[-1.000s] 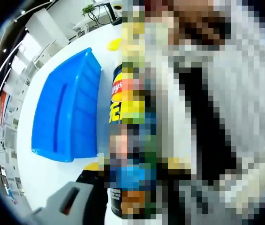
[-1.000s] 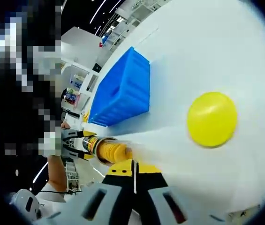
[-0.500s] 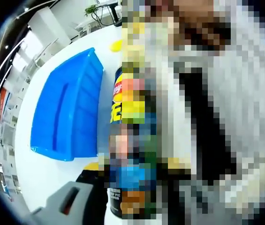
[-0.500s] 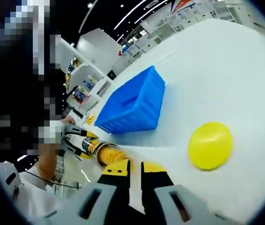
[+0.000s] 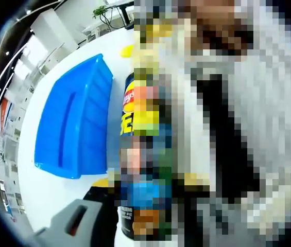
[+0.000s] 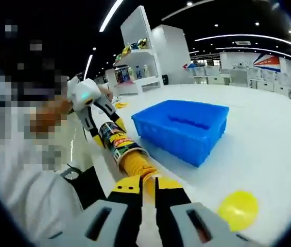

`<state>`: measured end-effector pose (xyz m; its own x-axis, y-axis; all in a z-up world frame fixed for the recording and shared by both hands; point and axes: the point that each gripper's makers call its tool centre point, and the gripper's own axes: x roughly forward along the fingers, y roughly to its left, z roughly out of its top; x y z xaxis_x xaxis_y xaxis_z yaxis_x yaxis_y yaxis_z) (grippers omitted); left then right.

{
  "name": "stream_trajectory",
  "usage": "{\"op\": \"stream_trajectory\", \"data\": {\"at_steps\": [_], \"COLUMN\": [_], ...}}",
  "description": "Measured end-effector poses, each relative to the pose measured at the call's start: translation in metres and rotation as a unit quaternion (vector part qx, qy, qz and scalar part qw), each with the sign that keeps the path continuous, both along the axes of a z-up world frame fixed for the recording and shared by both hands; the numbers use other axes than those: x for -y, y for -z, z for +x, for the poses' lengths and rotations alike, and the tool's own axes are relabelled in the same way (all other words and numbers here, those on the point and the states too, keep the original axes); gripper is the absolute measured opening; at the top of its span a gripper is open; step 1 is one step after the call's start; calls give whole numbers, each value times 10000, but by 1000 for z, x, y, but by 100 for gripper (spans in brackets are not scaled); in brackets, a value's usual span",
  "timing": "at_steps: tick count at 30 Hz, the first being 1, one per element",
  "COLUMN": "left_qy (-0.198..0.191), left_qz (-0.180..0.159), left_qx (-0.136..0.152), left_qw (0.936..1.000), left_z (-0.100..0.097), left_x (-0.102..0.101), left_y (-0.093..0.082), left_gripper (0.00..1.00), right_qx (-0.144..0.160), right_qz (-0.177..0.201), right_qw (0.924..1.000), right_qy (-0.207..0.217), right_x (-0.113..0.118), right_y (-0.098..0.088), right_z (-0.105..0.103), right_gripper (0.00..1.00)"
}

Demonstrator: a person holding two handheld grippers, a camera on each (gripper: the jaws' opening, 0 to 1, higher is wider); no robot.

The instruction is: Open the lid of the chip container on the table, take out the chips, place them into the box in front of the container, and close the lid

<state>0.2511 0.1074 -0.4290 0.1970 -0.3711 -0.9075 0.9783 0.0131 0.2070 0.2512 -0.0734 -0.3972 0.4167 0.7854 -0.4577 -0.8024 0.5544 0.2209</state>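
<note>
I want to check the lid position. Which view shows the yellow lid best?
The right gripper view: the yellow lid lies whole and unobstructed on the white table. The left gripper view shows just a small yellow sliver past the blue box, beside the mosaic patch.

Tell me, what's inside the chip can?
A stack of chips pokes out of the can. The right gripper pinches its end. How far the stack goes inside is hidden.
</note>
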Motion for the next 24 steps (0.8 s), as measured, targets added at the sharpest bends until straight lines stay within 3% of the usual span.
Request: {"op": "stream_trajectory", "data": {"at_steps": [17, 24], "left_qy": [47, 65], "left_qz": [-22, -56], "left_qx": [26, 4], "left_qw": [10000, 10000], "left_z": [-1, -2], "left_x": [0, 1], "left_y": [0, 0], "left_gripper": [46, 46], "right_qx": [-346, -620], "right_qz": [264, 358], "right_qw": [9990, 9973], "right_qy": [-46, -131], "right_x": [-9, -10], "right_y": [5, 10], "right_z": [2, -1], "right_gripper": [7, 6]}}
